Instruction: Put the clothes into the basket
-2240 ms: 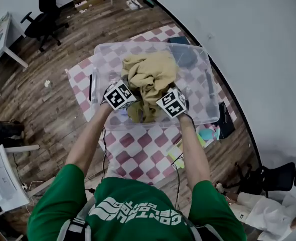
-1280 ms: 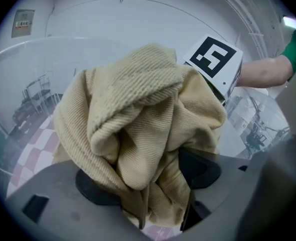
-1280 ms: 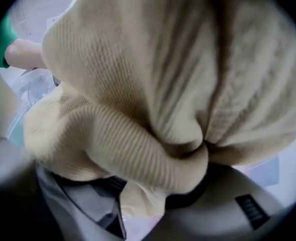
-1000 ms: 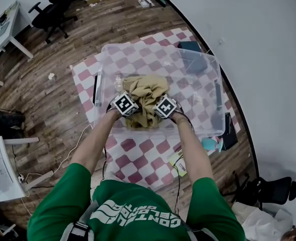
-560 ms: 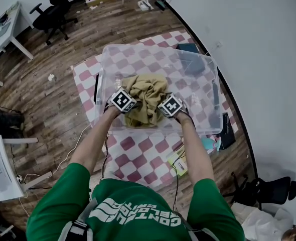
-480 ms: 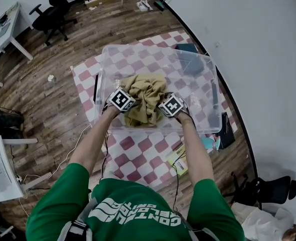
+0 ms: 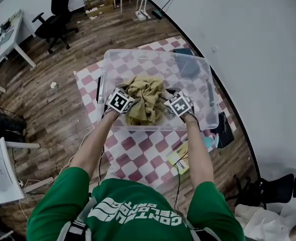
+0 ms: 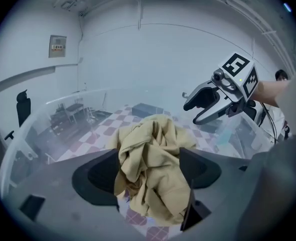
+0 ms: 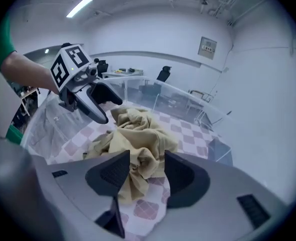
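Arms in green sleeves reach out over the near wall of the basket [image 7: 195, 104], a clear plastic tub standing on a pink-and-white checked rug [image 7: 143, 154]. The left hand-held gripper [image 8: 149, 169] has its jaws spread wide; the tan garment [image 7: 145, 104] shows in the gap between them, but the pads do not appear to press on it, so I read this gripper as empty. The right hand-held gripper [image 9: 147, 168] has just been opening its jaws. A fold of the same garment lies in line between them, yet there is slack on both sides and nothing looks clamped. Both tools hang above the heap, one to each side of it. The garment itself sits crumpled inside the basket, toward the near wall, resting on the see-through bottom with the rug pattern showing around it. Going by that, the main step looks done: the cloth is in, let go, and within the walls, with no sleeve or hem draped over the rim that I can see. Beyond the basket, the rug and the wooden floor [image 7: 52, 99] carry no other loose clothing that I can make out. Only small coloured items lie by the rug's right edge. A pale shape [image 7: 261, 216] at the lower right corner is too unclear to name. If more clothes exist, they are out of sight.
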Available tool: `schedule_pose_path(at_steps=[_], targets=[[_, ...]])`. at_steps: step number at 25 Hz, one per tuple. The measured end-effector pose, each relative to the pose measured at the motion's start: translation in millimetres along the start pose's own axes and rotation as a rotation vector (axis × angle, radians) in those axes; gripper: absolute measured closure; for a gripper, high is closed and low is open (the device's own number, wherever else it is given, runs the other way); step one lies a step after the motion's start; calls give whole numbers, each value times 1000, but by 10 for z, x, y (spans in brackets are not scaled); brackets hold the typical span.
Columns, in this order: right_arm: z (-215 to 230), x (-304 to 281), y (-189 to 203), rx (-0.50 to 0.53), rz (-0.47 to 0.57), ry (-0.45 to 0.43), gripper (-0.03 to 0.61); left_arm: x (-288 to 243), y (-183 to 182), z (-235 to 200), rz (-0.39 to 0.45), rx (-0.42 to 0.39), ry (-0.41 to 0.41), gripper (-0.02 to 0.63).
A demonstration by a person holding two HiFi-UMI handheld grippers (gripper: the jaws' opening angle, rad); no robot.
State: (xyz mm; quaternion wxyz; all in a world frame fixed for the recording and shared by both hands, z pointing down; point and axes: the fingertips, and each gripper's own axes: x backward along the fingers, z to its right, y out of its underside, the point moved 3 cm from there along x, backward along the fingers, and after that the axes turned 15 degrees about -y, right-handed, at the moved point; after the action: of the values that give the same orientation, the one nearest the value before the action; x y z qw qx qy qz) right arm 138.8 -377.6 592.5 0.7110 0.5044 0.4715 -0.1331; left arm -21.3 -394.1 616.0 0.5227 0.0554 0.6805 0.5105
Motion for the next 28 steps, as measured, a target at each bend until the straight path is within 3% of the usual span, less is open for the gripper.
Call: schedule_pose_path(at_steps=[5, 9, 14, 19, 23, 28], targets=[[-270, 382, -262, 33, 101, 34, 362, 307, -218, 141, 95, -15, -13, 253], [-532, 701, -388, 36, 192, 68, 465, 633, -486, 245, 215, -46, -38, 260], [-774, 1064, -370, 9, 281, 122, 534, 1092, -828, 404, 352, -21, -22, 411], [-1037, 1361, -272, -37, 379, 145, 562, 1527, -960, 656, 439, -2, 36, 564], [-1282, 1546, -207, -68, 460, 149, 569, 1805, -922, 870, 466, 0, 90, 609], [-1644, 1657, -105, -98, 539, 134, 569, 2076, -722, 1110, 480, 12, 135, 611]])
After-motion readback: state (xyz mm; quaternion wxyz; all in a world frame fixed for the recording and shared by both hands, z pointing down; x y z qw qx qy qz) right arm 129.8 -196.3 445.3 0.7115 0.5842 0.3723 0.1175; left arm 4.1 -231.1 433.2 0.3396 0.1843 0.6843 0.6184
